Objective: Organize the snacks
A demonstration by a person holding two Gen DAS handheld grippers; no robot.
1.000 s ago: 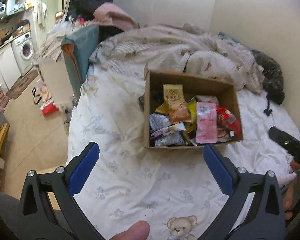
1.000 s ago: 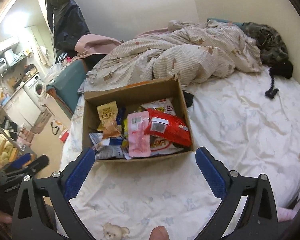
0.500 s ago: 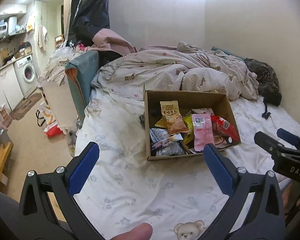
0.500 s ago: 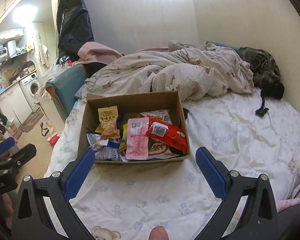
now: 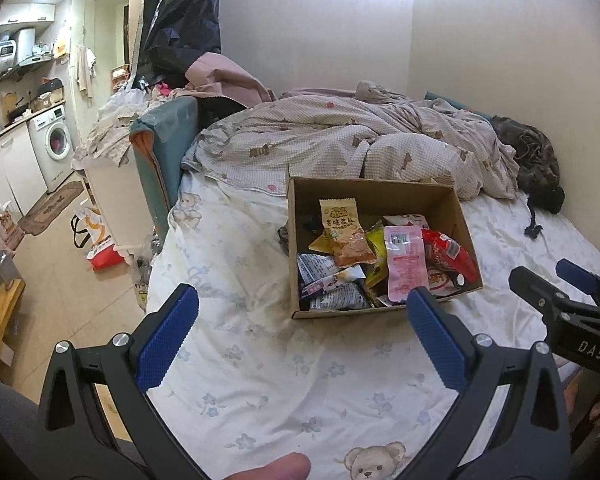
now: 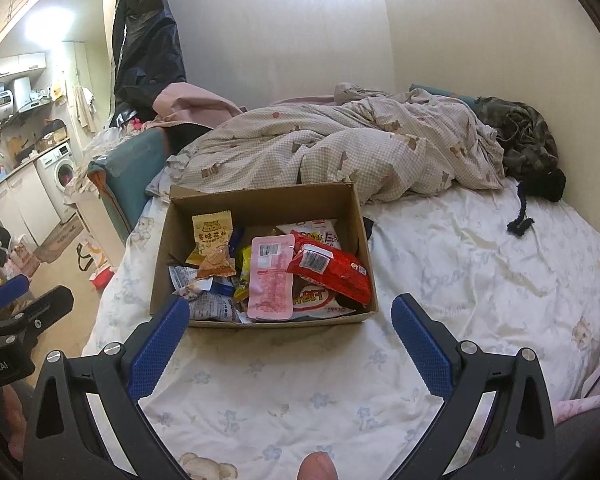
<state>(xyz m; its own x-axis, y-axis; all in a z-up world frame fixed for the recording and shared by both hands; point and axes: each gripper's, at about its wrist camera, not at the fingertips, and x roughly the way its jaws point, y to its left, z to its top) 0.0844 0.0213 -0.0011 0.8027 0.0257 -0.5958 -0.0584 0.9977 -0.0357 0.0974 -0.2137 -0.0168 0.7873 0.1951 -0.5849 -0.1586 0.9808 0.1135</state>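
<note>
An open cardboard box (image 5: 380,194) (image 6: 260,200) sits on the bed, filled with several snack packets. Among them are a yellow-orange peanut packet (image 5: 342,232) (image 6: 214,246), a pink packet (image 5: 406,262) (image 6: 271,276) and a red packet (image 5: 450,254) (image 6: 330,270). My left gripper (image 5: 302,316) is open and empty, held above the sheet in front of the box. My right gripper (image 6: 290,328) is open and empty, also in front of the box. Each gripper shows at the edge of the other's view, the right one (image 5: 560,304) and the left one (image 6: 16,308).
The bed has a white flowered sheet (image 5: 260,360) (image 6: 480,280). A crumpled checked duvet (image 5: 340,140) (image 6: 340,148) lies behind the box, with dark clothes (image 5: 536,164) (image 6: 528,144) at the far right. Left of the bed are a teal headboard (image 5: 168,152), floor and a washing machine (image 5: 54,142).
Both grippers have pulled back and tilted up, so the box looks smaller and more of the room and walls shows. Both stay open and empty.
</note>
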